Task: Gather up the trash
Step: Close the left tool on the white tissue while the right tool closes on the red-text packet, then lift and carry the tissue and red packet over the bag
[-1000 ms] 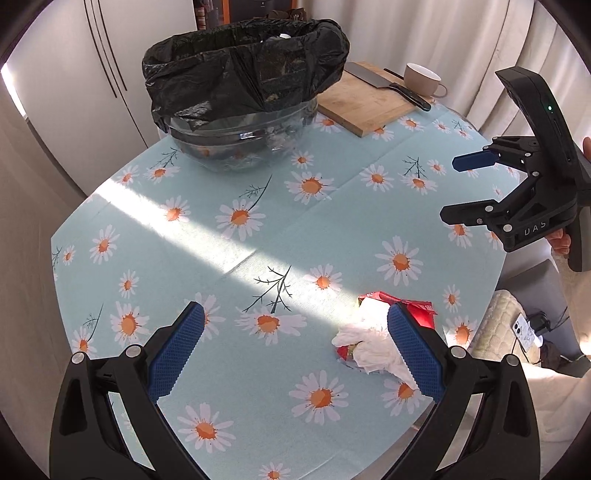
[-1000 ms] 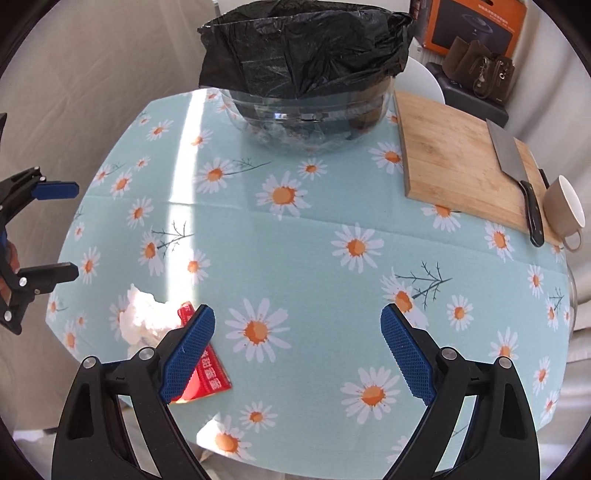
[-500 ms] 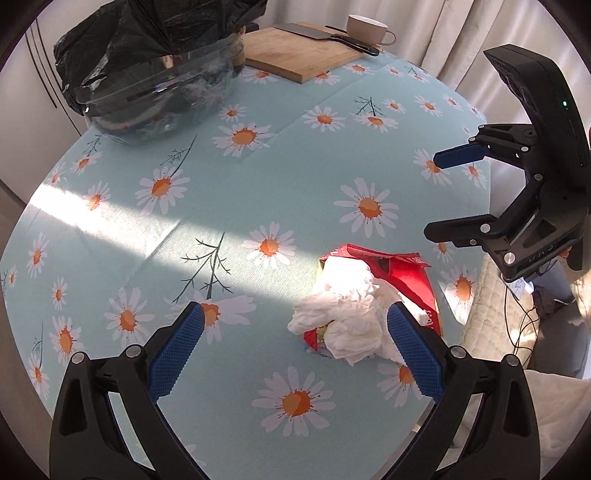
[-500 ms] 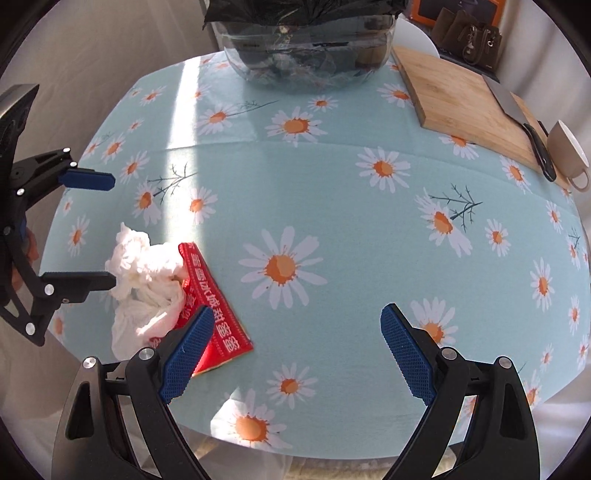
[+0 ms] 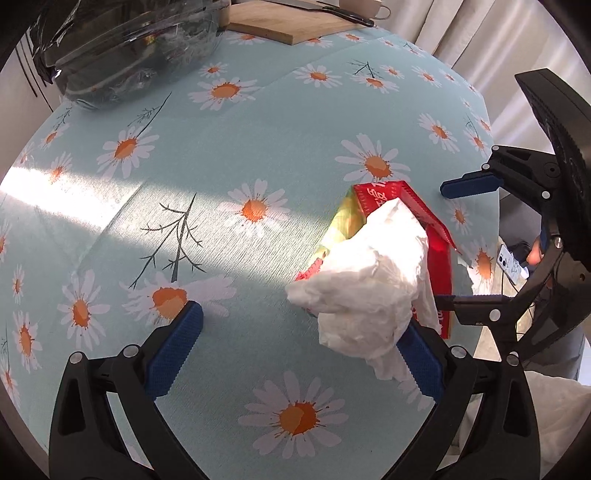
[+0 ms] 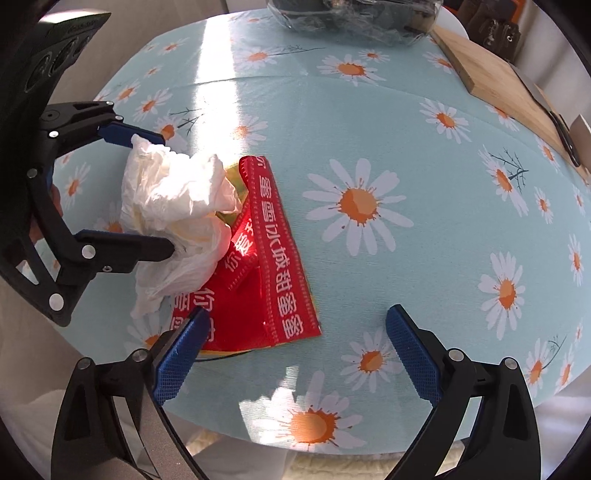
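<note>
Trash lies near the table's edge: a crumpled white tissue (image 5: 373,291) heaped on a flattened red wrapper (image 6: 258,273) with white lettering.

Largest first, the table (image 5: 280,122) is covered with a pale blue cloth printed with daisies, and a bright band of sunlight crosses it. At its far side stands a glass bowl (image 5: 136,48) lined with a black bag, and beside that a wooden cutting board (image 5: 291,22) carrying a knife (image 5: 343,14); a cup (image 5: 373,3) is just visible at the top edge of the left view.

The left claw (image 5: 303,350) is spread wide and grips nothing. In its own view the tissue sits toward its right finger, overlapping that blue pad, while the left pad rests over bare cloth, well apart from the trash. From the right wrist view, the same claw (image 6: 147,192) brackets the tissue, one finger at the wad's upper side and one at its lower side; whether either finger touches the paper cannot be told.

The right claw (image 6: 295,354) is likewise released and empty. Its left pad overlaps the near corner of the red wrapper, its right pad hangs over plain cloth, and the wrapper's bulk lies ahead of the left finger.
</note>
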